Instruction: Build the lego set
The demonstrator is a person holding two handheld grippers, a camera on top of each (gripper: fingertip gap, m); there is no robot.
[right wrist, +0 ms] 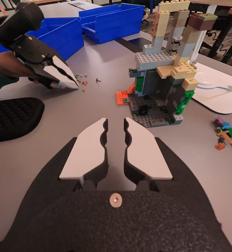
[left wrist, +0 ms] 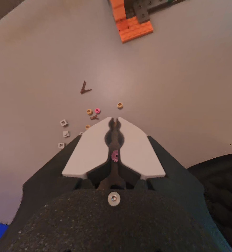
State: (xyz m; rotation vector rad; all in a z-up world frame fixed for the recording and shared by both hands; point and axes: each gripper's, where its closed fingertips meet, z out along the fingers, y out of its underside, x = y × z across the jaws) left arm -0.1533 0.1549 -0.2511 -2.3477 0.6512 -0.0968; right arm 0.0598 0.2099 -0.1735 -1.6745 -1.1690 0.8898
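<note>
While the left gripper [left wrist: 114, 120], jaws closed on a brown stem piece [left wrist: 114, 144] bearing a pink flower [left wrist: 115, 155], hovers over loose parts, the right gripper [right wrist: 115, 120] waits open and empty near the lego build [right wrist: 163, 81], apparently ready to brace it

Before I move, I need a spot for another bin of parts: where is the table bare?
Bare table lies between the black pad and the lego build, ahead of the open right gripper. More lies between the loose pieces and the build. It is crowded at the left gripper by those pieces, and right of the build, by the minifigure bits and white board.
</note>
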